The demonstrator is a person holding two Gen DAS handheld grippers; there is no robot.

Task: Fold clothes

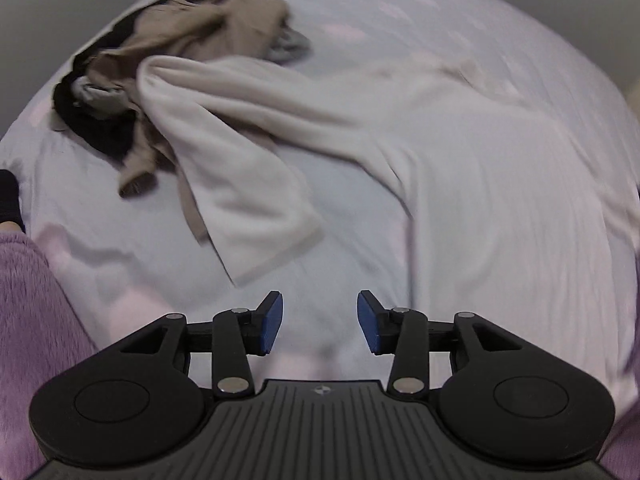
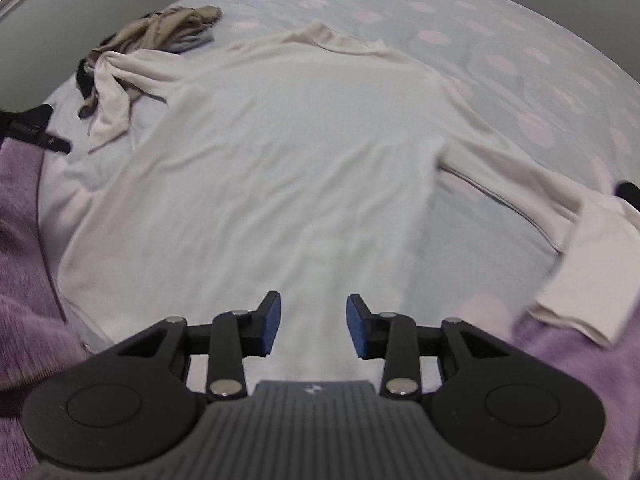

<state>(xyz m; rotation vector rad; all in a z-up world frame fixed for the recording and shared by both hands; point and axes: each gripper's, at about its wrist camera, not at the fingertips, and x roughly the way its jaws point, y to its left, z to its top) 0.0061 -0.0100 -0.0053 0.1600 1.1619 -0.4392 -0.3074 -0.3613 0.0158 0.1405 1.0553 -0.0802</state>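
A white long-sleeved top (image 2: 280,168) lies spread flat on the bed, collar away from me. Its right sleeve (image 2: 576,240) reaches to the near right edge, cuff folded back. Its left sleeve (image 1: 240,184) bends down toward me in the left wrist view, the body (image 1: 500,220) at the right. My left gripper (image 1: 320,322) hovers open over bare sheet just below that sleeve's cuff, nothing between the blue pads. My right gripper (image 2: 313,326) is open over the top's lower hem, pads off the cloth.
A heap of tan, black and grey clothes (image 1: 132,92) sits at the far left of the bed, seen again as a pile of clothes (image 2: 160,32). The sheet (image 2: 520,64) is pale blue with pink spots. Purple fleece sleeves (image 1: 28,320) frame the near corners.
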